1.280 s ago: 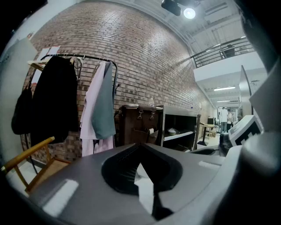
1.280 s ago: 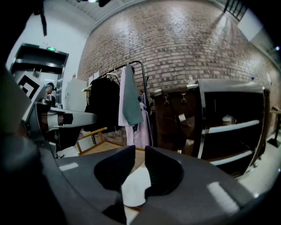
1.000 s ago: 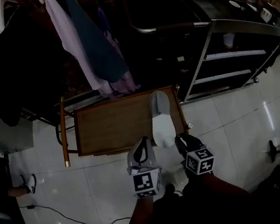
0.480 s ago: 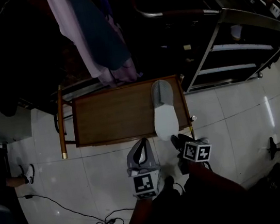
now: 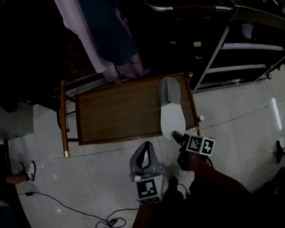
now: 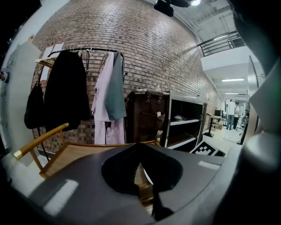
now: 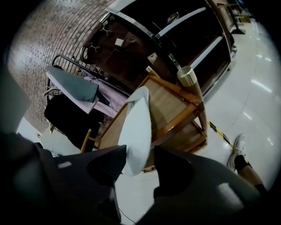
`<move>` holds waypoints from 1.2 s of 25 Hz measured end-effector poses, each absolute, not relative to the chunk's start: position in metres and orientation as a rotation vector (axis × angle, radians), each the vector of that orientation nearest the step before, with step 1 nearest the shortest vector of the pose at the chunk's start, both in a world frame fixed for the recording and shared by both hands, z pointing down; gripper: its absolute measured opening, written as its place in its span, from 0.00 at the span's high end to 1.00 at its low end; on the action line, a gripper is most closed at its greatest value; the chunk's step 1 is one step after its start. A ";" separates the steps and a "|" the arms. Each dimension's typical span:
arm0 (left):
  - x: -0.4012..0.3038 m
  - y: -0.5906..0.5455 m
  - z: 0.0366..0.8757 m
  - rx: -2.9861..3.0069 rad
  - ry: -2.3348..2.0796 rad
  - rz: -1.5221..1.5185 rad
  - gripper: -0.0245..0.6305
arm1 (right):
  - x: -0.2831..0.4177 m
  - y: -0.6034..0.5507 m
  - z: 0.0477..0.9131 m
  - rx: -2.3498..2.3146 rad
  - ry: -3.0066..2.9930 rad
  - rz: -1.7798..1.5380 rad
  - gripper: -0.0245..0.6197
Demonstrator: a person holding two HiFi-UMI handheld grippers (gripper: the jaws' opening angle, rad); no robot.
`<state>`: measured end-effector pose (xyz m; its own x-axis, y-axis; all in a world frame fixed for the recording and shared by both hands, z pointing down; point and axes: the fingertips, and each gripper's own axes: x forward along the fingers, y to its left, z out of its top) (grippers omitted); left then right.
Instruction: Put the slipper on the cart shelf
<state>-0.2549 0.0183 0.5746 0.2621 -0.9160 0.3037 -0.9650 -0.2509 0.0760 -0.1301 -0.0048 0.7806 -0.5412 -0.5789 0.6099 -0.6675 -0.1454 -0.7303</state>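
With jaws just opened wide, the right gripper [image 5: 178, 141] in the head view straddles the heel of the pale slipper [image 5: 170, 113] lying on the wooden cart shelf [image 5: 115, 112] over white floor tiles [image 5: 238, 117], the left gripper view shows the left gripper [image 6: 137, 146] with jaws together and empty before a brick wall [image 6: 153, 57], and the right gripper view shows a gap beside that heel.

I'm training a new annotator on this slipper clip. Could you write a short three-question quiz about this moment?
1. True or false: the slipper lies on the top shelf of the cart.
2. Which gripper has the slipper's heel between its jaws? A) left gripper B) right gripper
3. Fill in: the right gripper's jaws are ____.
Key: 1 true. 2 B. 3 open; they have just been opening, with the heel between them but not gripped.
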 end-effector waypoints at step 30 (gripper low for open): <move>-0.247 0.010 0.548 2.402 -1.731 0.261 0.94 | -0.123 0.004 0.679 1.485 -2.270 1.227 0.90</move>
